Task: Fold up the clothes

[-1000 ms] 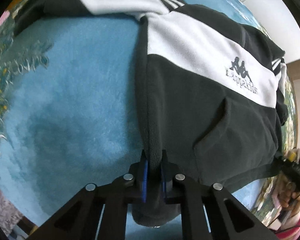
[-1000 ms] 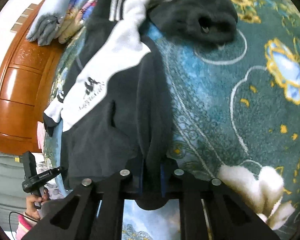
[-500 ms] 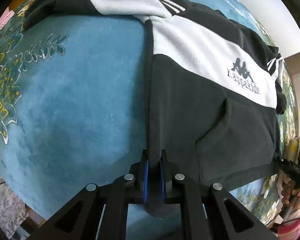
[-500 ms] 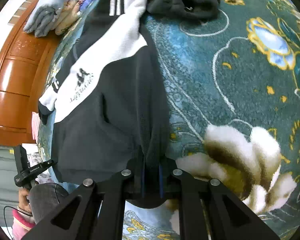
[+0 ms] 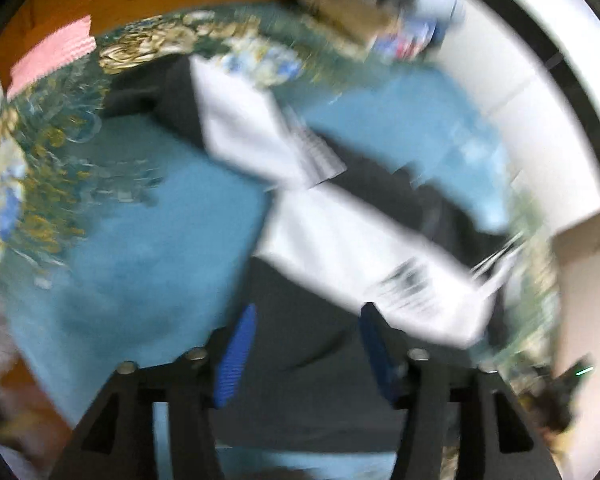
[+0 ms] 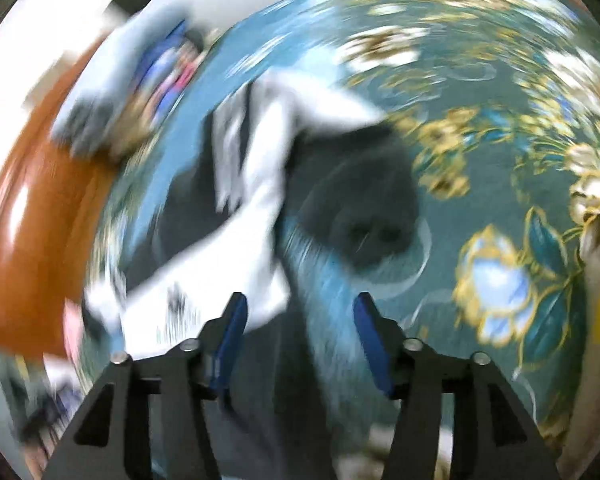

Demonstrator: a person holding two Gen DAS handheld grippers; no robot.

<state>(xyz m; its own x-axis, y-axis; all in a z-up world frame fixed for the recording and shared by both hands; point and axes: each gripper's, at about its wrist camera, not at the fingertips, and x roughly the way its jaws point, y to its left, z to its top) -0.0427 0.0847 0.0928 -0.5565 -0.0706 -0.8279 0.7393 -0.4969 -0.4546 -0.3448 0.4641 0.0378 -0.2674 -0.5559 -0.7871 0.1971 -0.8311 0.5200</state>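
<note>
Hoodie: black and white hoodie (image 5: 324,336) spread flat on the blanket, black lower body nearest the tongs, a broad white band across the chest, a white and black sleeve reaching away toward the far edge.
Hoodie, right view: same garment (image 6: 260,216) runs up the left of centre, white band slanting, its dark hood (image 6: 364,200) bunched in a mound to the right.
Writing: there's a dark printed mark on the white band (image 5: 412,284), but it's smeared into streaks, can't be read in either view.
Stripes: thin dark lines on the white sleeve (image 5: 316,156), blurred.
Left tongs (image 5: 306,350): blue pads spread wide apart, nothing between them, black fabric lying below the gap.
Right tongs (image 6: 298,346): wide apart too, gripping nothing, hoodie hem and blanket showing through the gap.
Blanket: plain blue pile (image 5: 148,248) under the hoodie on the left side, turning to dark teal with gold and white flowers (image 6: 496,280) on the right.
Beyond it: orange wooden furniture (image 6: 24,240) along the blanket's edge, a heap of pale and coloured cloth (image 6: 112,92) at the far end, a pink strip (image 5: 52,60) on the wood.
Hard to make out: both views badly motion-blurred; the dark object with a green light (image 5: 572,376) at the right edge of the left view can't be identified; the hoodie's near hem is cut off behind the tongs.
</note>
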